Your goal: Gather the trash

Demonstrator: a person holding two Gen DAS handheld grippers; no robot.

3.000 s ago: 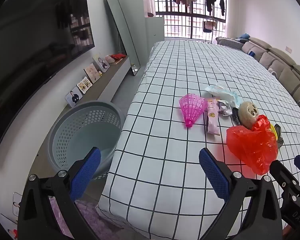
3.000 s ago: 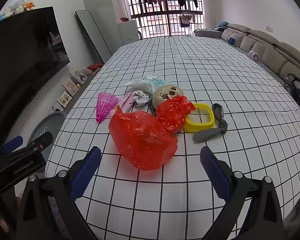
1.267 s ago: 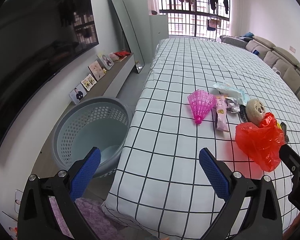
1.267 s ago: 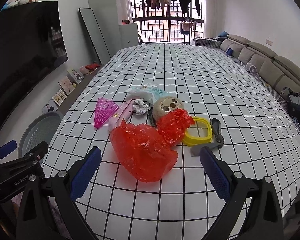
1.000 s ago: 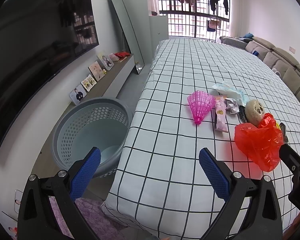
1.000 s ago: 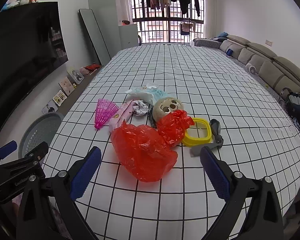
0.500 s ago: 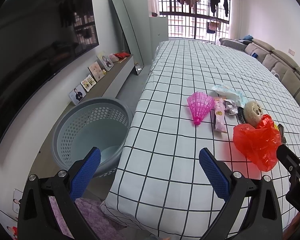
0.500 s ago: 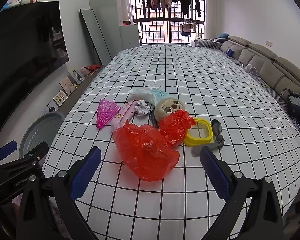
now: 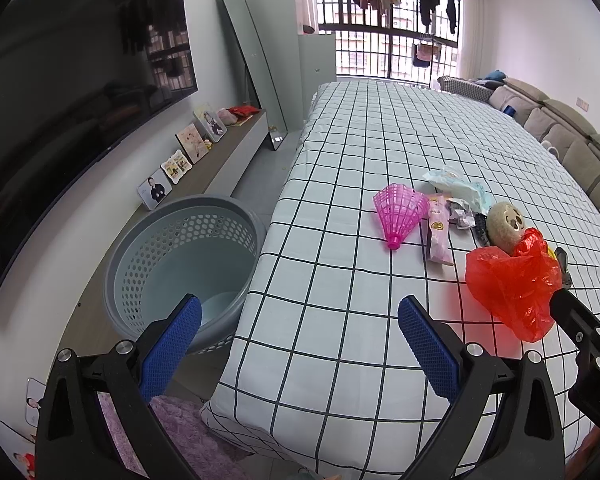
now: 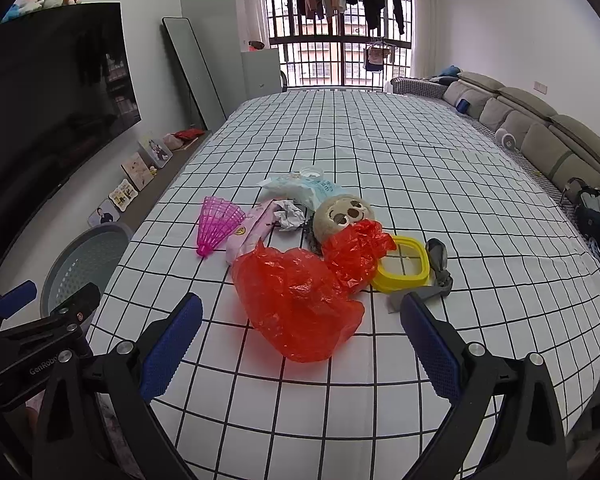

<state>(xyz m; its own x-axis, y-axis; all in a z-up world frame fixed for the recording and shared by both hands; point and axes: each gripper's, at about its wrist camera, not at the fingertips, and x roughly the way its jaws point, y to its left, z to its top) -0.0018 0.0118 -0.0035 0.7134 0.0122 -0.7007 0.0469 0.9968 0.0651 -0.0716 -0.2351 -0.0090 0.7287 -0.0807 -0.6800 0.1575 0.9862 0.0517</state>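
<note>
Big table in white grid-check cloth [image 10: 380,152], trash clustered mid-table: red plastic bag [image 10: 300,300] nearest, pink mesh cone [image 10: 218,222] left, crumpled paper [image 10: 289,216], wipes pack [image 10: 304,188] farther. Grey laundry basket [image 9: 180,264] on floor left of table. TV [image 9: 72,92] on left wall, sofa [image 10: 540,136] right. Left gripper [image 9: 298,344] and right gripper [image 10: 300,344] both spread wide, holding nothing, at near edge.

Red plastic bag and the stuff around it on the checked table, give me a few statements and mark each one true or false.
1. The red plastic bag lies on the checked table. True.
2. The right gripper is shut on the bag. False: it is open, holding nothing.
3. The grey basket stands on the table. False: it stands on the floor beside it.
4. The pink shuttlecock lies left of the bag. True.
5. The left gripper is open. True.
</note>
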